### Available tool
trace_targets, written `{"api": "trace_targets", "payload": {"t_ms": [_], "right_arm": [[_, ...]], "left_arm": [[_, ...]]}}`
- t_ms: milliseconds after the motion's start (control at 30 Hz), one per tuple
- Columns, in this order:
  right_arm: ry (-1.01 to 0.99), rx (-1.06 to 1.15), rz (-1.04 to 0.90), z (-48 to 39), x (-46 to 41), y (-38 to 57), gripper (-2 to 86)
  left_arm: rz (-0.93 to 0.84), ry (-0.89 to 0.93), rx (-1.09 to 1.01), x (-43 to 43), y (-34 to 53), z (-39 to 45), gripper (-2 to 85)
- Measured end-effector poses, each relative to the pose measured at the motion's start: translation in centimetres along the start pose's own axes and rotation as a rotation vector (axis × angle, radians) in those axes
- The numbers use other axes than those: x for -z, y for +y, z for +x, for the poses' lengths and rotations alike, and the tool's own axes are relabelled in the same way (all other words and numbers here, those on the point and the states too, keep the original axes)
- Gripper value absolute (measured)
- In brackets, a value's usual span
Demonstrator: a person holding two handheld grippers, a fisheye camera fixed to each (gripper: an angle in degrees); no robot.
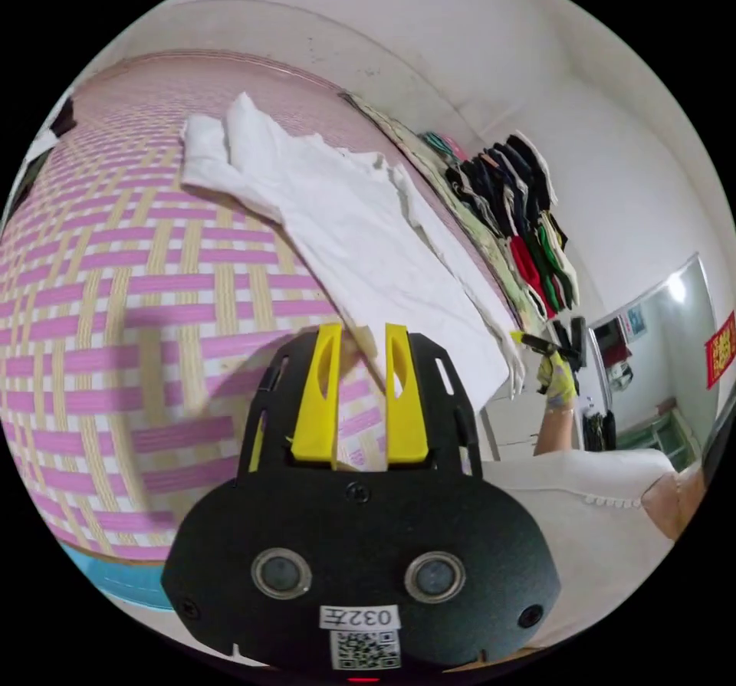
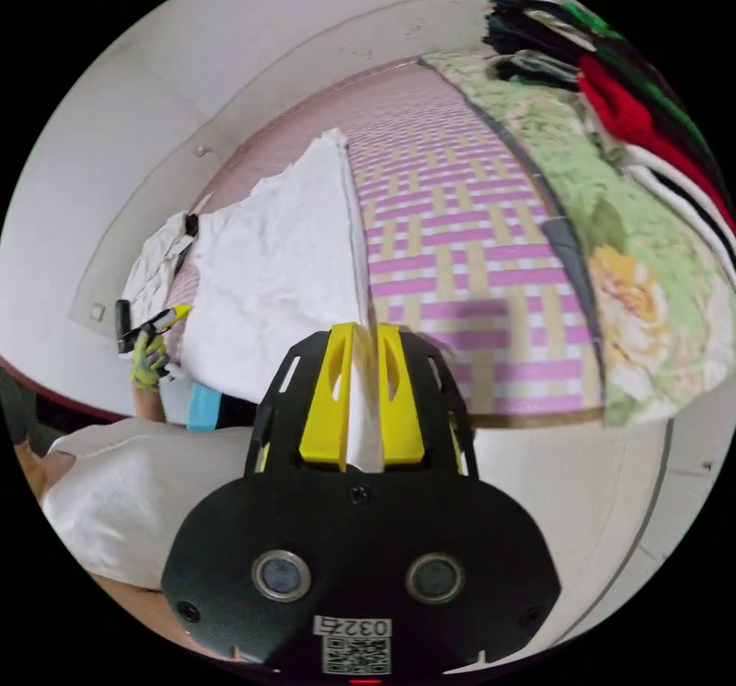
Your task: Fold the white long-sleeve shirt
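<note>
White long-sleeve shirt lay partly on the pink-and-tan woven mat, partly lifted off it along its near edge. In the left gripper view its long axis ran from about 10 o'clock, where a bunched end with two rounded lobes rested on the mat, down to about 4 o'clock, where the cloth hung free past the mat's edge. Left gripper sat at 6 o'clock, its yellow jaws narrow, with an edge of the shirt pinched between them; the cloth rose taut from the jaws toward the bunched end. At about 3 o'clock the right gripper showed small, held by a gloved hand, with the shirt's far corner meeting it. In the right gripper view the shirt spread from 6 o'clock up toward 11 o'clock, a straight folded edge running up from the jaws, wrinkled end farthest away. Right gripper was likewise nearly closed, white fabric caught in the slim gap between both jaws. The left gripper appeared at 9 o'clock in a gloved hand; whether cloth sat in it from this view, could not tell. A floral green quilt lay beside the mat at 3 o'clock. Stacked folded clothes, dark, red, green and white, sat on the quilt at 1 o'clock. A person's white-clad torso showed at 8 o'clock.
</note>
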State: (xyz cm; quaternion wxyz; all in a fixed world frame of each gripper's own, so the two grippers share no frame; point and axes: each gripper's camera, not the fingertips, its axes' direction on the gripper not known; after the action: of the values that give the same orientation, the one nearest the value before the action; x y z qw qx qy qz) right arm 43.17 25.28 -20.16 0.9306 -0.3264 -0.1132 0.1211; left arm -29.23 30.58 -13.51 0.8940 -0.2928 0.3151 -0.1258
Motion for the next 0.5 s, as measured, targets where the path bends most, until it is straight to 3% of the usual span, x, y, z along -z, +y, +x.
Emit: {"api": "trace_targets", "payload": {"t_ms": [100,267,367,433,500], "right_arm": [[-0.116,0.075,0.138,-2.4,2.2,0.5,7.7],[-0.234,0.194,0.118,-6.5,0.5,-0.6,7.1],[-0.348,0.268,0.056,-9.4,-2.1,-1.3,6.9],[-0.380,0.320,0.012,-11.3,-3.6,-1.5,6.8],[-0.400,0.364,-0.005,-13.1,-4.5,-1.4,6.6]], "left_arm": [[0.095,0.050,0.176,2.8,-2.5,-5.5,6.9],[0.130,0.182,0.433,3.0,-5.8,-12.5,6.8],[0.250,0.263,0.567,2.7,-6.2,-15.0,5.0],[0.339,0.327,0.553,2.8,-5.9,-15.1,1.8],[0.365,0.345,0.334,3.4,-6.2,-10.7,-0.3]]}}
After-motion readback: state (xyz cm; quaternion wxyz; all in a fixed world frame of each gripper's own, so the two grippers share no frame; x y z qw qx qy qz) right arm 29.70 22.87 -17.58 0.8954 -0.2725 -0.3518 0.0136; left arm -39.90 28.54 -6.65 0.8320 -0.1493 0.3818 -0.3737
